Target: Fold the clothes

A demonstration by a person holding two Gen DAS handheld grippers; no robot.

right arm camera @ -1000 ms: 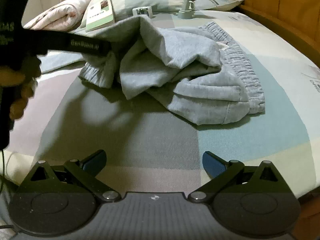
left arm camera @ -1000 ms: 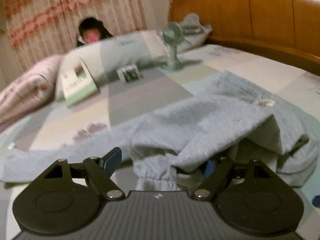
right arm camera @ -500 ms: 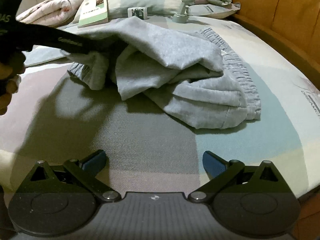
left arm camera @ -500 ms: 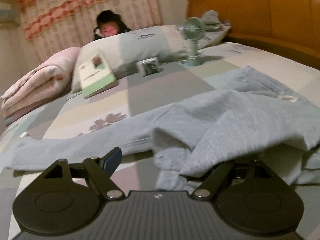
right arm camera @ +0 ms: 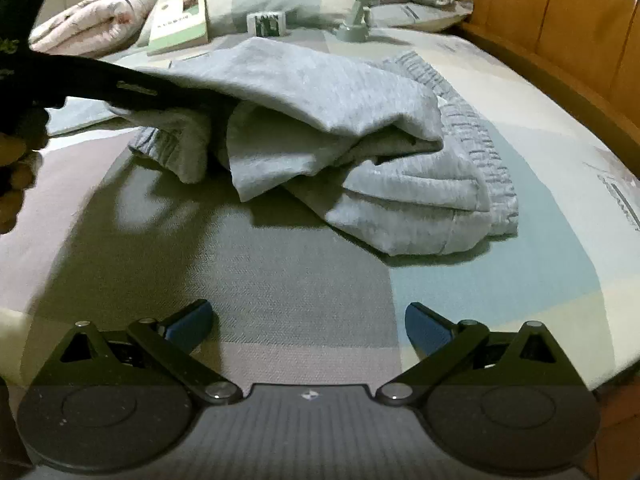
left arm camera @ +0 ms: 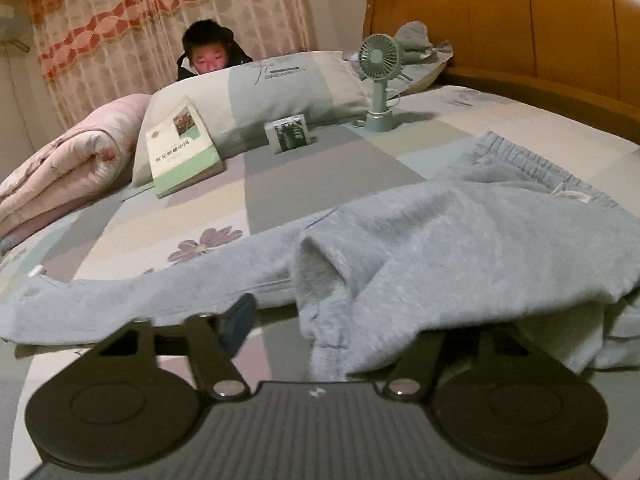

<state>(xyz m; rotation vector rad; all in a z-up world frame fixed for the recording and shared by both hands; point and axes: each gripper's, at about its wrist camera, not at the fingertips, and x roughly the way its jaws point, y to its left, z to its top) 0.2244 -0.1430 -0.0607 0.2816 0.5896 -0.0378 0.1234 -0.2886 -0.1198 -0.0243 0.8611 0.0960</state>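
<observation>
While crumpled, trousers [right arm camera: 340, 120] beyond right tongs [right arm camera: 308, 326]

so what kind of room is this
Most likely a bedroom: a bed with a patchwork sheet and tall wooden headboard, a pale pillow against a rolled pink quilt, and red-and-white curtains behind.

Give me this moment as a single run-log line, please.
left tool: jaws just closing, grey sweatpants cuff between them, not yet gripped | right tool: open, empty, over bedsheet | sweatpants: bunched, unfolded
</observation>
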